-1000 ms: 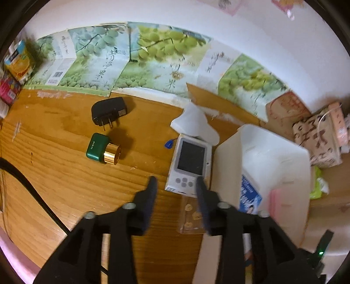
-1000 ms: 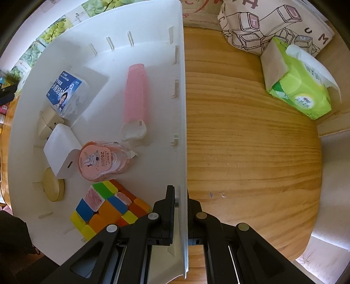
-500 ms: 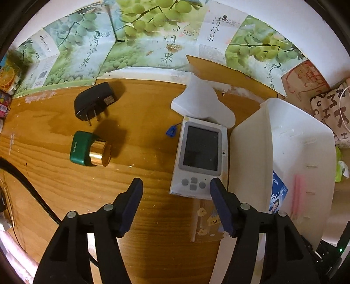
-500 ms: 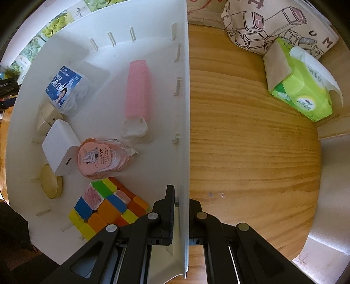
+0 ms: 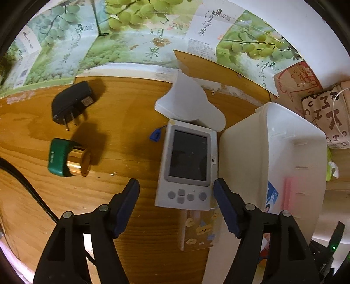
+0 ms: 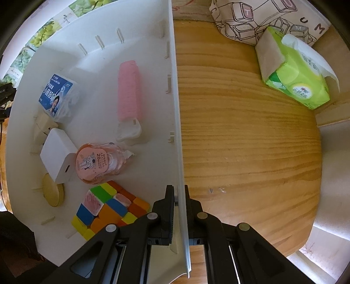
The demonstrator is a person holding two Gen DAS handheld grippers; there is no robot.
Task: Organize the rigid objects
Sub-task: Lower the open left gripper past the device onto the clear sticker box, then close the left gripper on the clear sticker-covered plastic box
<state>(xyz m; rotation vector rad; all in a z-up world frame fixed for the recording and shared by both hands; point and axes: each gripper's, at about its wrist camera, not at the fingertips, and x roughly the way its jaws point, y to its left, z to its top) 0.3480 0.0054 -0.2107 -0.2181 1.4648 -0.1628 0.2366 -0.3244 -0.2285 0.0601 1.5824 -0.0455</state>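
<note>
A white handheld game console (image 5: 188, 166) lies flat on the wooden table, just left of the white storage bin (image 5: 291, 139). My left gripper (image 5: 177, 192) is open wide, its jaws either side of the console's near end. A black plug adapter (image 5: 72, 102) and a green and gold cylinder (image 5: 67, 158) lie to the left. My right gripper (image 6: 179, 196) is shut on the bin's side wall (image 6: 175, 109). Inside the bin lie a colour cube (image 6: 109, 209), a pink bottle (image 6: 98, 162), a white charger (image 6: 58, 157), a pink tube (image 6: 129, 91) and a blue packet (image 6: 55, 94).
A white plastic scoop (image 5: 188, 102) lies beyond the console, a small sticker card (image 5: 196, 229) under its near end, a blue tag (image 5: 155, 135) beside it. Grape-print cardboard (image 5: 131, 39) stands along the back. A green tissue pack (image 6: 295, 76) and patterned bag (image 6: 251, 19) lie right of the bin.
My left gripper has opened wide and moved forward, so its jaws now flank the console's near end. The right gripper has kept its hold on the bin wall.
</note>
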